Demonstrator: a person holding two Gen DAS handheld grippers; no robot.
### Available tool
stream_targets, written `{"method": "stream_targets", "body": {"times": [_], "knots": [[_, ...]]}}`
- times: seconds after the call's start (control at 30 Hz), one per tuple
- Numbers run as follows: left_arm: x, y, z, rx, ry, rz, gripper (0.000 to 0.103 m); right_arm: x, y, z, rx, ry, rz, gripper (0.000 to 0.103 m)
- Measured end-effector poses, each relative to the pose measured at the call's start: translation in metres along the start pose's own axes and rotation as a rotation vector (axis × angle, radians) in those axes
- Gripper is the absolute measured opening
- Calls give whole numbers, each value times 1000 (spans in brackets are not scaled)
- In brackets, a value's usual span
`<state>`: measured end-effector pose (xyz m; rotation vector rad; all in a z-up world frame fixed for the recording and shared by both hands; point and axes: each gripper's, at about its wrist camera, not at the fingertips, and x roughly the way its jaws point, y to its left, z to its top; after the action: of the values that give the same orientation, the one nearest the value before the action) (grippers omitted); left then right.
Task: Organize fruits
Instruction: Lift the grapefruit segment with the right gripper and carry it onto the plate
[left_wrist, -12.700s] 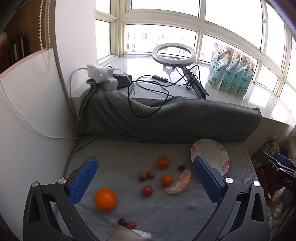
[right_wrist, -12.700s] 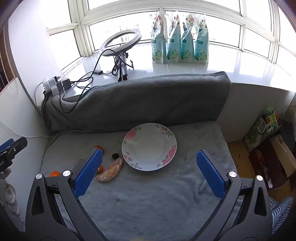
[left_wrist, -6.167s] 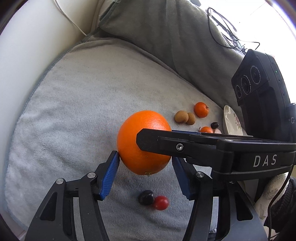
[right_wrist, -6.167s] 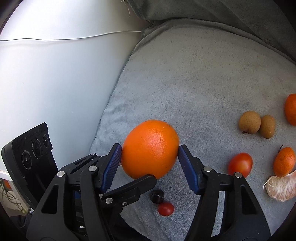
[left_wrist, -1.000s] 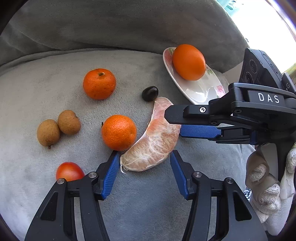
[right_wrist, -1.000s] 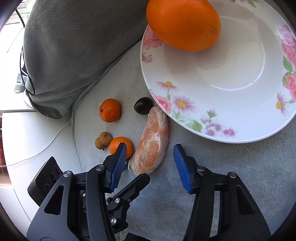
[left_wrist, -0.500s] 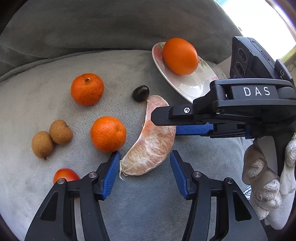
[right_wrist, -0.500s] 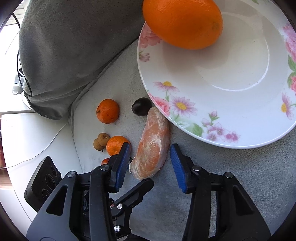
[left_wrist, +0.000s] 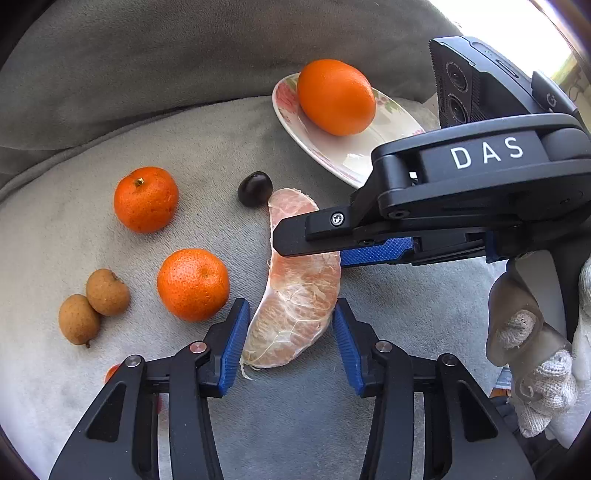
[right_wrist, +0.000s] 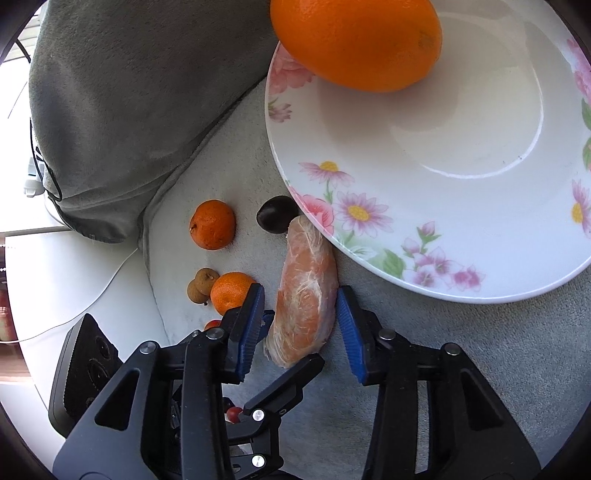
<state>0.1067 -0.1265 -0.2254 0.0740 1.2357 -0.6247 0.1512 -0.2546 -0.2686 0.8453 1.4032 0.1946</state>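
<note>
Your left gripper (left_wrist: 290, 338) straddles the near end of the peeled citrus segment (left_wrist: 299, 295). Jaws have just been closing; left pad sits at the segment's edge, right pad just beside it, can't tell if they press yet. Your right gripper (right_wrist: 299, 321) comes in from the right, jaws also just been closing, one on each side of the same segment. In the right wrist view the right pad looks to touch the fruit, the left pad shows a thin gap.

Segment lies on the grey blanket (left_wrist: 388, 424), far tip touching a dark round fruit (left_wrist: 255, 189), right side just beside the flowered plate (right_wrist: 461, 229). Big orange (left_wrist: 335, 98) sits on the plate's far part.

Left of the segment: two mandarins (left_wrist: 192, 283), one near, one farther (left_wrist: 146, 199). Further left, two brown longans (left_wrist: 107, 291) touching each other. A red cherry tomato (left_wrist: 110, 373) is mostly hidden behind your left gripper. Your gloved hand (left_wrist: 539, 376) shows at the right edge.
</note>
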Motion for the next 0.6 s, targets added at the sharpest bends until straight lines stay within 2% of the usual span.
{"method": "stream_targets", "body": {"times": [0.03, 0.1, 0.27, 0.5, 0.6], "knots": [[0, -1, 1, -4, 1, -4, 44, 0, 0, 0, -4, 1, -4, 40], [-1, -1, 1, -7, 4, -11, 43, -1, -2, 0, -11, 4, -17, 31], [3, -12, -2, 17, 21, -31, 42, -4, -7, 2, 3, 16, -16, 31], [13, -30, 6, 90, 19, 17, 40, -3, -1, -1, -32, 8, -53, 34], [15, -35, 7, 73, 3, 19, 39, -4, 0, -2, -42, 3, -56, 31]]}}
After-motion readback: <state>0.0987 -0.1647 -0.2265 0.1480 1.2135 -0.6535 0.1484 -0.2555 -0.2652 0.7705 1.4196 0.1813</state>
